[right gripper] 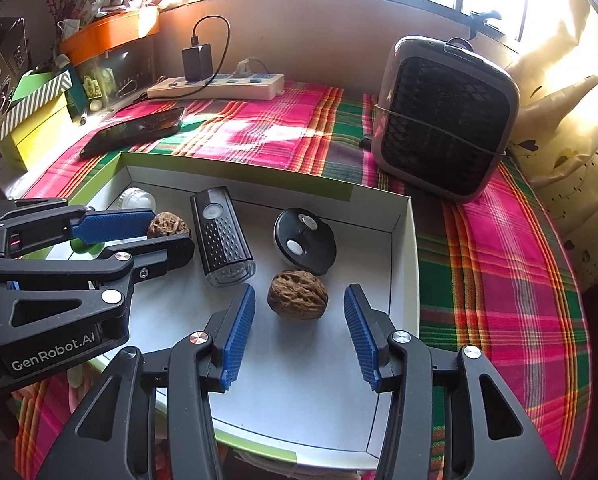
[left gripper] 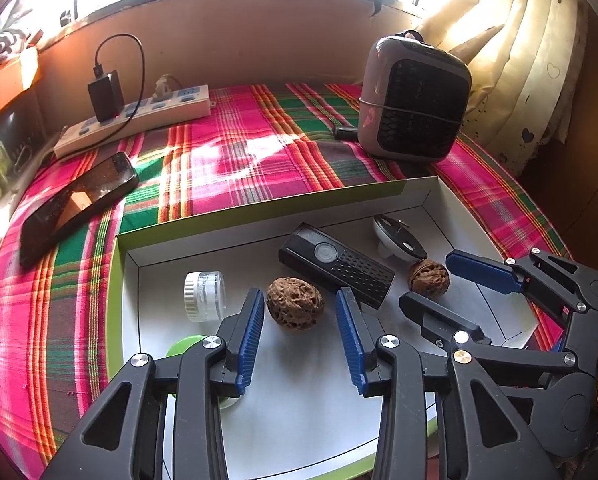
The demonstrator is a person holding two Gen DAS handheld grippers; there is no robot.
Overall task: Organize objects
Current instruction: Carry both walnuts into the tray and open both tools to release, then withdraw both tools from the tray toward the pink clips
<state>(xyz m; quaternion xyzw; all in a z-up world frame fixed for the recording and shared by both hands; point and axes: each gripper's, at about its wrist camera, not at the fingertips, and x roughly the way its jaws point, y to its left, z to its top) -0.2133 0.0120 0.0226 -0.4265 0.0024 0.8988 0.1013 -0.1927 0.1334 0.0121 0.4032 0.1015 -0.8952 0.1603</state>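
A white box with green rim (left gripper: pixel 259 208) (right gripper: pixel 403 248) lies on the plaid cloth. Inside it are two walnuts, a black bike light (left gripper: pixel 335 270) (right gripper: pixel 221 240), a round black-and-white light (left gripper: pixel 397 240) (right gripper: pixel 305 240), a small clear jar (left gripper: pixel 203 296) (right gripper: pixel 137 200) and a green lid (left gripper: pixel 185 345). My left gripper (left gripper: pixel 301 320) (right gripper: pixel 161 234) is open around one walnut (left gripper: pixel 295 303) (right gripper: pixel 167 225), not touching it. My right gripper (right gripper: pixel 299 320) (left gripper: pixel 435 280) is open around the other walnut (right gripper: pixel 297 295) (left gripper: pixel 428 278).
A grey mini fan (left gripper: pixel 413 100) (right gripper: pixel 443 120) stands behind the box at the right. A phone (left gripper: pixel 79 204) (right gripper: pixel 135 130) and a power strip with charger (left gripper: pixel 139 116) (right gripper: pixel 219 84) lie at the back left. Boxes (right gripper: pixel 39 120) stack at the far left.
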